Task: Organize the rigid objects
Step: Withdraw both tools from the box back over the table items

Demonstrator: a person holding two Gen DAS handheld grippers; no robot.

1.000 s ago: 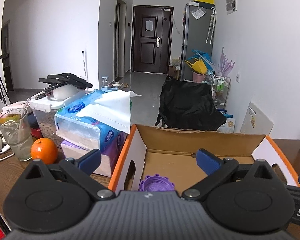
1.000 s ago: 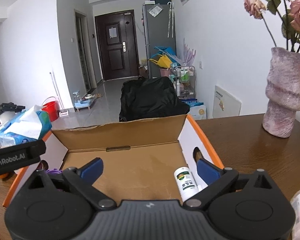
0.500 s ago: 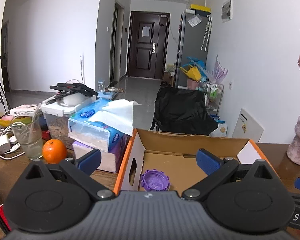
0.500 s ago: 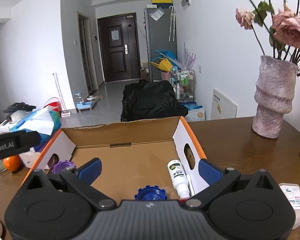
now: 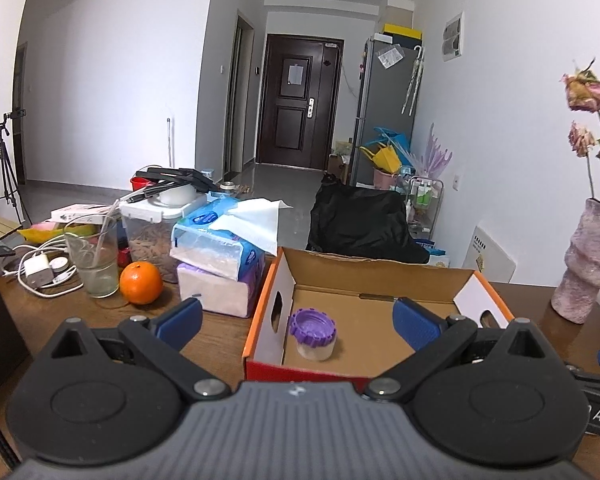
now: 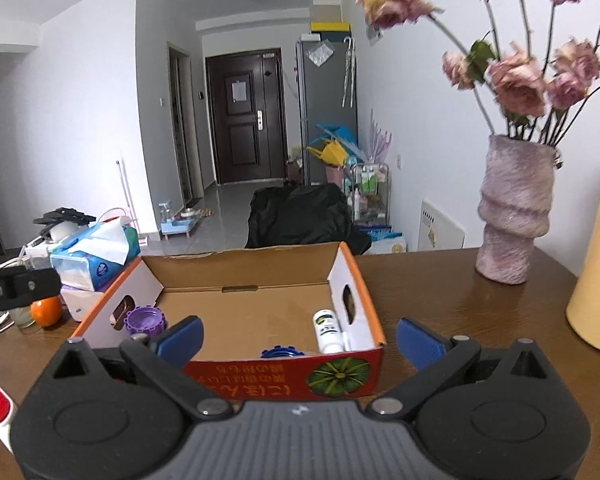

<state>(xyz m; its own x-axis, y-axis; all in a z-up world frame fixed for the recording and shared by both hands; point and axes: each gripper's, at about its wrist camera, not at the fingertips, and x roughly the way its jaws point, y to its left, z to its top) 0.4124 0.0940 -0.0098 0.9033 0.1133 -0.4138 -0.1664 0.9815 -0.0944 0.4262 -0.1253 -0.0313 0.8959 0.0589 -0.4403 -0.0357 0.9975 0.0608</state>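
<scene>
Cardboard box (image 6: 244, 304) with orange edges and a red front panel sits open on the brown wooden table (image 6: 440, 292), and both grippers are held just in front of it with nothing in them. Left gripper (image 5: 296, 322) has its blue-tipped fingers spread wide apart, empty, and from its view the purple-capped jar (image 5: 314, 334) stands upright inside the box near the left wall, right ahead between the two fingers but a bit beyond them, not touched. Right gripper (image 6: 298, 336) is also wide open and empty, hovering in front of the box's red panel. In the right wrist view the white bottle (image 6: 328, 330) with the green label lies on its side against the right wall of the box, ahead and slightly right of centre, and a blue toothed cap (image 6: 282, 352) peeks just over the front wall, near the middle of the gap between the fingers. Same purple jar shows at the left inside corner there too. Outside the box on the left there's a tissue pack (image 5: 220, 246) stacked on another pack, an orange (image 5: 141, 283) and a glass (image 5: 92, 258) just beside it. On the right a pink vase (image 6: 514, 212) with dried roses stands well apart from the box, and something yellow (image 6: 598, 276) sits at the far right edge
</scene>
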